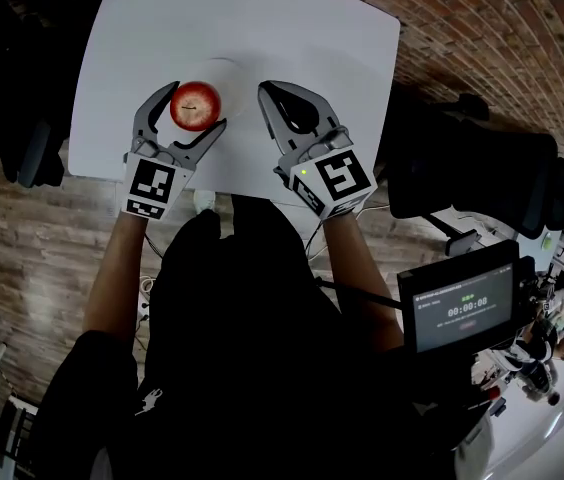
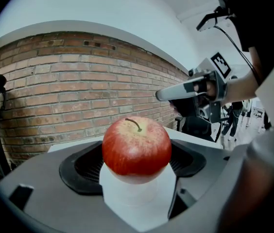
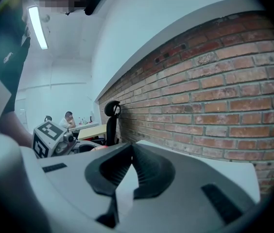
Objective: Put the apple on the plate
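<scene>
One apple (image 1: 195, 105), perhaps one pale plate (image 1: 237, 74), one table (image 1: 262, 18), one left gripper (image 1: 198, 105), one right gripper (image 1: 265, 90)

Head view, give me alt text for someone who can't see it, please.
Seen from above, the left gripper holds a red apple in its jaws at the left edge of a white plate on a white table. The right gripper, jaws together and empty, is just to the right of it.
</scene>
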The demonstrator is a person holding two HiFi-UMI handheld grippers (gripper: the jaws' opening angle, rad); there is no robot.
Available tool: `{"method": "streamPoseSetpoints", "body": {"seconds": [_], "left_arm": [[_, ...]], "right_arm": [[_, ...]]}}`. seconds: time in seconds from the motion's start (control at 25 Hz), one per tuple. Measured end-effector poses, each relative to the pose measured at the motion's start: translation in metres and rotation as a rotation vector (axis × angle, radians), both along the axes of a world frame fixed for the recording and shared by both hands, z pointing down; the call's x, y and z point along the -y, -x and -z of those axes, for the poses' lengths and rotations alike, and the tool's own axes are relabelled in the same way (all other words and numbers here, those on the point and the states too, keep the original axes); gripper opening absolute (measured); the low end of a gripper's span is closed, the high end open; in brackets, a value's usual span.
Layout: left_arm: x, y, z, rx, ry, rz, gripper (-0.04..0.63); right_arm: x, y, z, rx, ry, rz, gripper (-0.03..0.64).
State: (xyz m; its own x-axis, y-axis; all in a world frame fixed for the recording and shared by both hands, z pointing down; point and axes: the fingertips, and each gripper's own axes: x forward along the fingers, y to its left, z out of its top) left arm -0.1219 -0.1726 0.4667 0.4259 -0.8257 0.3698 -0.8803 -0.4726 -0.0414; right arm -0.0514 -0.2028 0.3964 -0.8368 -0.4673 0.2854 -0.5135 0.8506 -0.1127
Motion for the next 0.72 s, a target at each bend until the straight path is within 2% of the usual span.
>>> {"method": "streamPoseSetpoints", "body": {"seconds": [0.72], "left_arm": [[0.01, -0.004, -0.05, 0.015, 0.078, 0.012, 0.41]], "right_arm": [[0.012, -0.007, -0.016, 0.006, 0.021, -0.01, 0.005]]}}
